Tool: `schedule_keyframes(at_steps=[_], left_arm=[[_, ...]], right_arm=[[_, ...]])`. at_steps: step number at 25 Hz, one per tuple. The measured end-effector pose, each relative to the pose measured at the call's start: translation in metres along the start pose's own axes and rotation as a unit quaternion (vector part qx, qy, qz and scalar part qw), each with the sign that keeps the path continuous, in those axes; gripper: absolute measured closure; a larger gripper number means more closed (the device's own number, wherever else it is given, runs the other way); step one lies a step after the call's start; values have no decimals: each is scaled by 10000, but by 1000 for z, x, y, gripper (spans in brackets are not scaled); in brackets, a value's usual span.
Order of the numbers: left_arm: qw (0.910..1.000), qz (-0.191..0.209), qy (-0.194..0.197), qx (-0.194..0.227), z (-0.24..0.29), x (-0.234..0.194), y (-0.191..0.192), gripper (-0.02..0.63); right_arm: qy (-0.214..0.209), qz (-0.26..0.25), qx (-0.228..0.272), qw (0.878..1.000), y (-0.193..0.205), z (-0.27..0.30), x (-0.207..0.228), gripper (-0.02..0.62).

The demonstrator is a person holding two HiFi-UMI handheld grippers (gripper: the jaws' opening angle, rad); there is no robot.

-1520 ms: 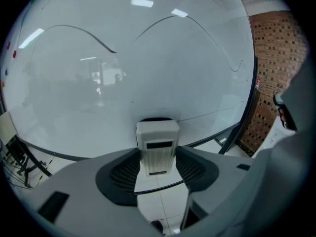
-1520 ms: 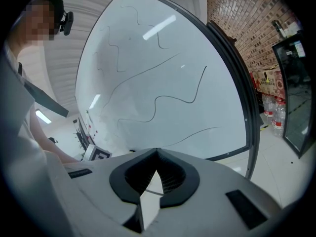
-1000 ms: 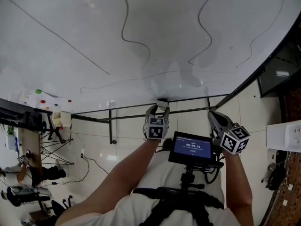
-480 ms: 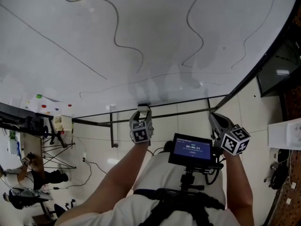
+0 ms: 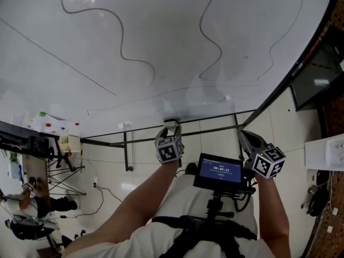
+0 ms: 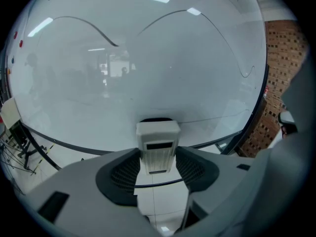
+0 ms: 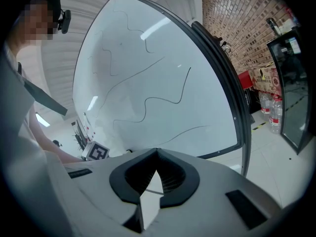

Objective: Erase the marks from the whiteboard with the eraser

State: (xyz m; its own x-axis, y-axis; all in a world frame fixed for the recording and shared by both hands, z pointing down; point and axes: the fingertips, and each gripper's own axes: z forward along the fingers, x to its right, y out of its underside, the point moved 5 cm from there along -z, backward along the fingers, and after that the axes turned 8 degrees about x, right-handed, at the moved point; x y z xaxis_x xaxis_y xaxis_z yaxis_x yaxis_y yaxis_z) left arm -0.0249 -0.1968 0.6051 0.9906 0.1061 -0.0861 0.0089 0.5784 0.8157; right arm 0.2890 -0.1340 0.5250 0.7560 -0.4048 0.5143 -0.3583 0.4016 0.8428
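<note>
The left gripper point(image 5: 172, 128) stays clamped on the eraser point(image 6: 157, 147), held at the whiteboard's point(image 5: 161, 15) lower edge; against half a second ago it sits a little further right; the wavy marks point(image 5: 124, 43) above remain unerased; the right gripper point(image 5: 245, 136) keeps low beside the screen point(image 5: 217, 172), jaws together with nothing between them.
</note>
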Motion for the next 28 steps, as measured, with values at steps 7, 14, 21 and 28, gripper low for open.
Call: schedule_keyframes(at_steps=[7,14,21,28], left_arm=[[9999,55,130,-69,3,25,0,348],[9939,707,816,-231,3,38,1,350],[9993,207,28,300,-19,-17,-10,350],[9982,-535,-146,205,-12,6,-12,350]], right_arm=[[-100,13,-81,9999,1,2,1,586],[-315,-22,-151,9994,-1,17,-12,586],[-293,-3,-152,9995,2,16,-13,586],[-183,34,-114,9998,2,2,-4,586]])
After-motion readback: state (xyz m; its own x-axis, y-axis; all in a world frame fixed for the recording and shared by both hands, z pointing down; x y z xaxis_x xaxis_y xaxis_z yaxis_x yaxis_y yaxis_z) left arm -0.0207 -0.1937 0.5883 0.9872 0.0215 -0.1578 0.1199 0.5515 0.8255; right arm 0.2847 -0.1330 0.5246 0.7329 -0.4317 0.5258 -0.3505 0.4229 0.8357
